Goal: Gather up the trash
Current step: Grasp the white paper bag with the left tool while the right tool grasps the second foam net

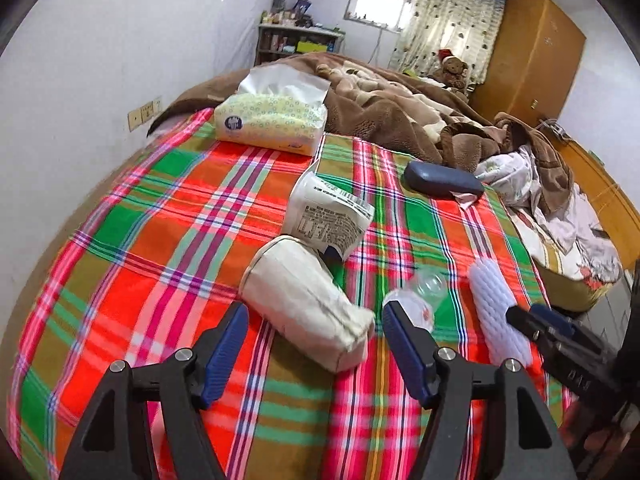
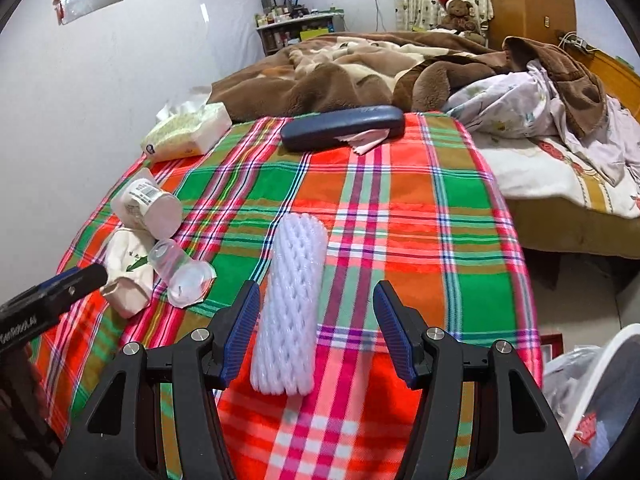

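Trash lies on a plaid cloth [image 1: 168, 240]. A crushed cream paper cup [image 1: 304, 304] lies between the open jaws of my left gripper [image 1: 314, 316], near it but not gripped. Behind it lies a white printed cup [image 1: 328, 216]. A clear plastic cup [image 1: 416, 300] lies by the right finger. A white foam net sleeve [image 2: 290, 304] lies between the open jaws of my right gripper [image 2: 316, 300], closer to the left finger. The cups also show at the left of the right wrist view: the cream one [image 2: 128, 268], the clear one [image 2: 180, 272] and the printed one [image 2: 148, 208].
A tissue pack [image 1: 272, 120] and a dark glasses case [image 2: 342, 126] lie at the cloth's far end. Brown blankets [image 2: 360, 68] and bedding are piled behind. A white bin with a plastic bag [image 2: 588, 396] stands at the lower right. A wall runs along the left.
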